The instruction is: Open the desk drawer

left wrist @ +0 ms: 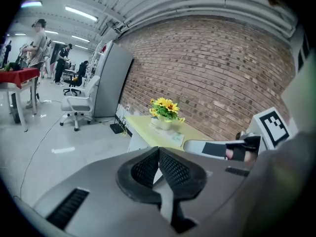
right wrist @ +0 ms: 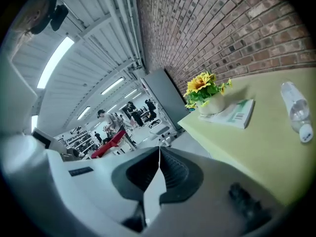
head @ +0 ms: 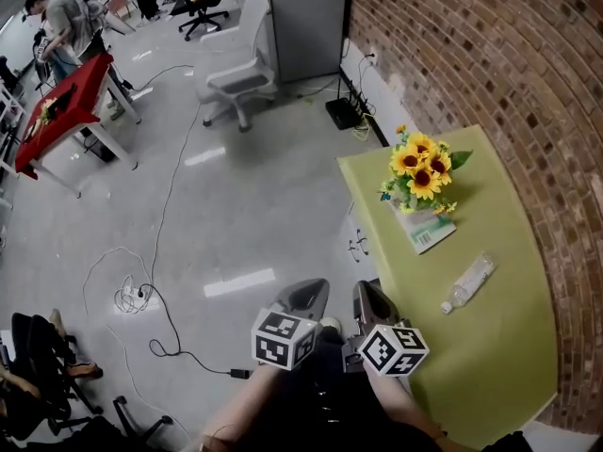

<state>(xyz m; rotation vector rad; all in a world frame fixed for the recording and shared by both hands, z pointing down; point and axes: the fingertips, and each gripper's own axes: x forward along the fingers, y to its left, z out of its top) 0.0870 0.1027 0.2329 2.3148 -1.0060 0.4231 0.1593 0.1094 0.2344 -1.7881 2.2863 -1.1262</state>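
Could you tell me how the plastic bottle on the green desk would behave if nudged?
The bottle lies on its side, so it would probably roll across the desk. It looks clear and thin, so likely light and easily squashed; its fill I cannot tell.

desk (head: 499,347) is standing against brick wall (head: 528,64) | flowers (head: 421,168) are sitting just behind book (head: 429,232) | 1 bottle (head: 468,282) is lying right of book
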